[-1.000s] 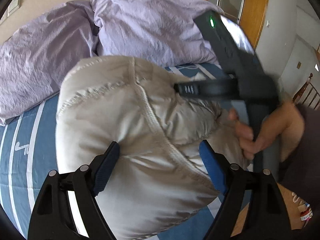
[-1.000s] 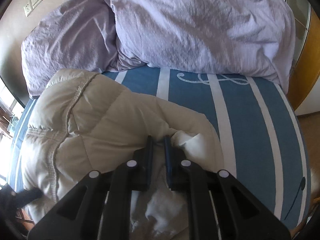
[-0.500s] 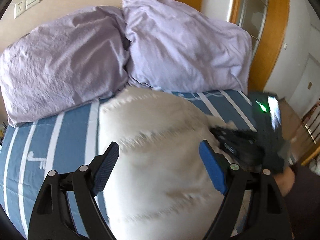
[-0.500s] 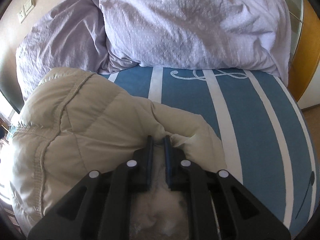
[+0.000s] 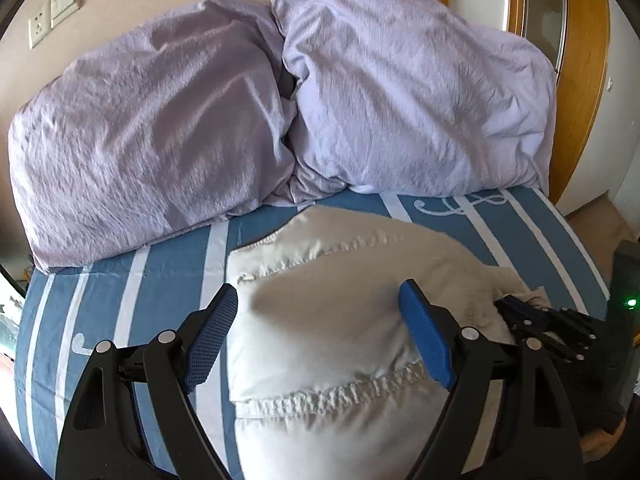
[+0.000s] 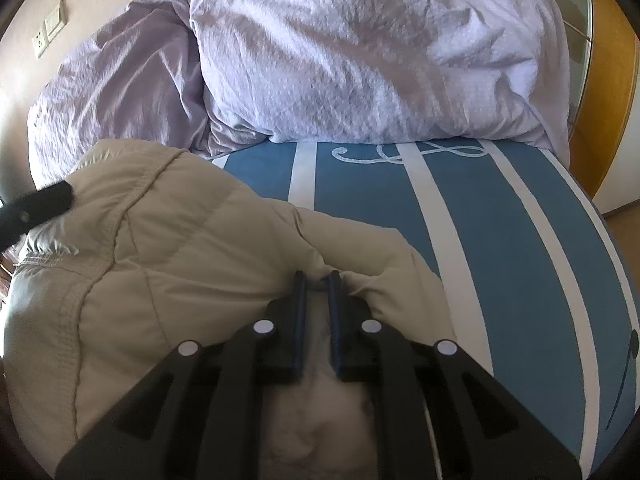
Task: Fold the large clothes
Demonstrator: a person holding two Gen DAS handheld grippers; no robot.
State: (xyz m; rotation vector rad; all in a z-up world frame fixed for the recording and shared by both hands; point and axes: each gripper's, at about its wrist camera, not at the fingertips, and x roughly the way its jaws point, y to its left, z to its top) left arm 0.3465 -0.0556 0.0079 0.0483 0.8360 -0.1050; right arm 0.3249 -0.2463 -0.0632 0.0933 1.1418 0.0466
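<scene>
A cream puffy quilted jacket (image 5: 340,320) lies bundled on the blue striped bed; it also shows in the right wrist view (image 6: 168,264). My left gripper (image 5: 320,320) is open and empty, its blue pads apart above the jacket. My right gripper (image 6: 318,280) is shut on a fold of the jacket at its right edge; it shows in the left wrist view (image 5: 512,316) at the right, pinching the fabric. One finger of the left gripper (image 6: 36,204) shows at the left edge of the right wrist view.
Two lilac pillows (image 5: 152,128) (image 5: 408,92) lean against the beige wall at the head of the bed. The blue sheet with white stripes (image 6: 500,240) lies bare to the right of the jacket. A wooden door frame (image 5: 580,60) stands at the right.
My left gripper has drawn back and risen from the jacket, so more of the pillows and bed show. The right gripper has stayed shut on the jacket's fold.
</scene>
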